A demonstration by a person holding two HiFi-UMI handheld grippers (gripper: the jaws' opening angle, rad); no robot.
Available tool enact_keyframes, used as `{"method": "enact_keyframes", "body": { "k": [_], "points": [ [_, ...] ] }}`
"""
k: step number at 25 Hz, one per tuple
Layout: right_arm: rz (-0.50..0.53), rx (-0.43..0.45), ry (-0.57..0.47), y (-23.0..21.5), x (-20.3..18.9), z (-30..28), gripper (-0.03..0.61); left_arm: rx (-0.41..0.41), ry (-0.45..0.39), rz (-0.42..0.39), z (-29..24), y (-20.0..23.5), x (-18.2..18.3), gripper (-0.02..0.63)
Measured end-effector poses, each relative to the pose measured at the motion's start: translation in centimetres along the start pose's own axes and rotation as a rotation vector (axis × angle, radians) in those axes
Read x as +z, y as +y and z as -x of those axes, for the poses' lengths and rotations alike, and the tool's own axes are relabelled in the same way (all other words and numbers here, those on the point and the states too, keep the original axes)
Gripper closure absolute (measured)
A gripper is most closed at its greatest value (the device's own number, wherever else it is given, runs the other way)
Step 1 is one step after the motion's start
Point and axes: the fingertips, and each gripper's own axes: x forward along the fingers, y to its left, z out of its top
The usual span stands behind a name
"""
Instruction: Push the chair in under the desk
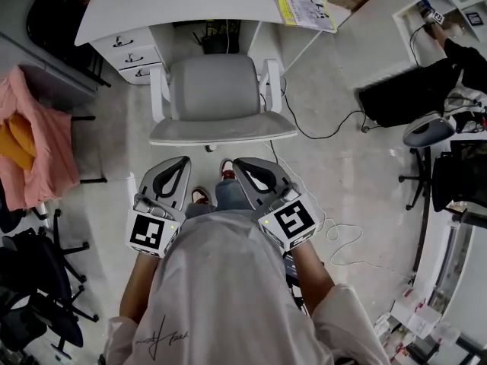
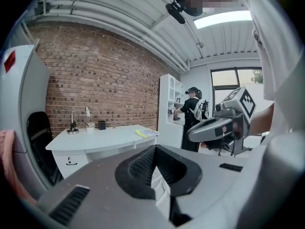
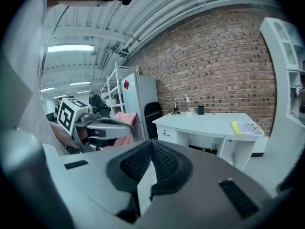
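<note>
The grey chair (image 1: 217, 101) with white armrests stands in front of the white desk (image 1: 198, 2), its seat partly out from under the desktop and its back edge toward me. Both grippers hover side by side just behind the chair, apart from it. The left gripper (image 1: 183, 161) is shut with nothing between its fingers, and the right gripper (image 1: 238, 163) is shut and empty too. In the left gripper view the closed left gripper (image 2: 155, 149) points toward the desk (image 2: 100, 137). The right gripper view shows the closed right gripper (image 3: 151, 144) aimed at the desk (image 3: 209, 123).
A yellow booklet (image 1: 307, 11) lies on the desk's right end, with drawers (image 1: 129, 52) under its left end. A pink cloth (image 1: 30, 139) and black chairs (image 1: 38, 280) stand at the left. Cables (image 1: 335, 230) run over the floor at the right. A person (image 2: 193, 113) stands by white shelves.
</note>
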Motion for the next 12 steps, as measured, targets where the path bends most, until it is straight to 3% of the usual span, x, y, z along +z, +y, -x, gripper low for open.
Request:
{"method": "enact_keyframes", "body": {
  "k": [8, 12],
  "points": [
    [-0.009, -0.060, 0.000, 2.3, -0.2, 0.7, 0.554, -0.020, -0.017, -0.002, 2.6, -0.9, 0.2, 0.612],
    [0.018, -0.079, -0.002, 3.9, 0.0, 0.9, 0.554, -0.027, -0.047, 0.046, 3.7, -0.6, 0.7, 0.612]
  ]
}}
